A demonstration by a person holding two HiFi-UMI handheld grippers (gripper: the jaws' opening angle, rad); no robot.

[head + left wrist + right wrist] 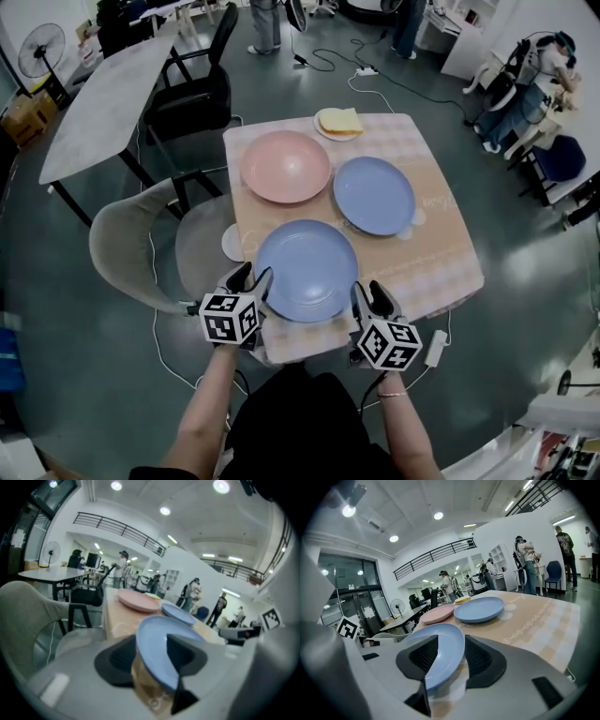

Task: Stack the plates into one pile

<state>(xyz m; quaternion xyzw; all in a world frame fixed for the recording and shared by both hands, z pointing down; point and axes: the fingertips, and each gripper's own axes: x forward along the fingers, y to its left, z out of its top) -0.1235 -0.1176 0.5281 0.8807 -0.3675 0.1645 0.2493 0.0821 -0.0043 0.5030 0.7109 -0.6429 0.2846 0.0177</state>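
With left claw point(253, 278) and right claw point(368, 292) spread astride the near plate point(307, 267) at 8 and 4 o'clock, pinch evenly, lift level.

The head view looked steeply down from overhead and covered the whole desk point(441, 272). The cameras on the left claw point(251, 277) and right claw point(371, 292) sat low at the desk's near edge and faced across it. Both were very close to the near blue plate point(307, 270), which all three views shared.

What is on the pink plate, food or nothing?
Nothing, it is empty. The pink plate shows a bare inside in the head view.
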